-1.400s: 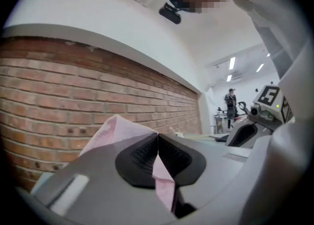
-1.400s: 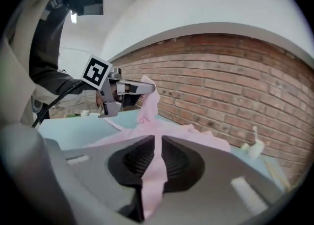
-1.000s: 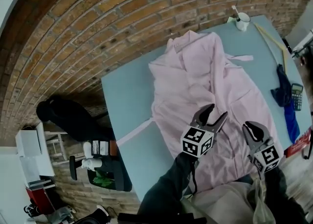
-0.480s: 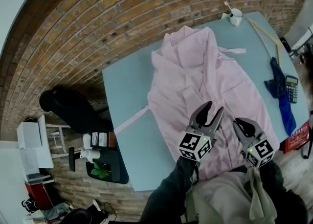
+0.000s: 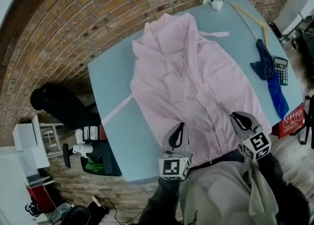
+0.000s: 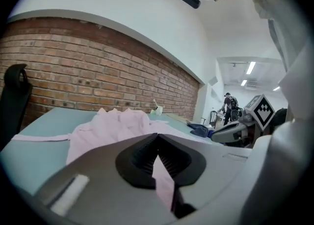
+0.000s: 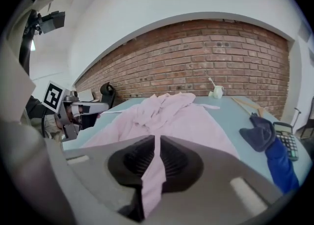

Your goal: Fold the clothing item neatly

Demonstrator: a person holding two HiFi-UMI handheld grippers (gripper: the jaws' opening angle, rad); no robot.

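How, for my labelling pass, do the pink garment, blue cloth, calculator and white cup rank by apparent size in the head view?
1. pink garment, by far.
2. blue cloth.
3. calculator and white cup look close; the cup is farther, so unranked.

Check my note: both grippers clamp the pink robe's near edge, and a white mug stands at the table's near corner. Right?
No: the head view shows the white mug at the table's far corner. The left gripper and right gripper do clamp the pink robe's near edge.
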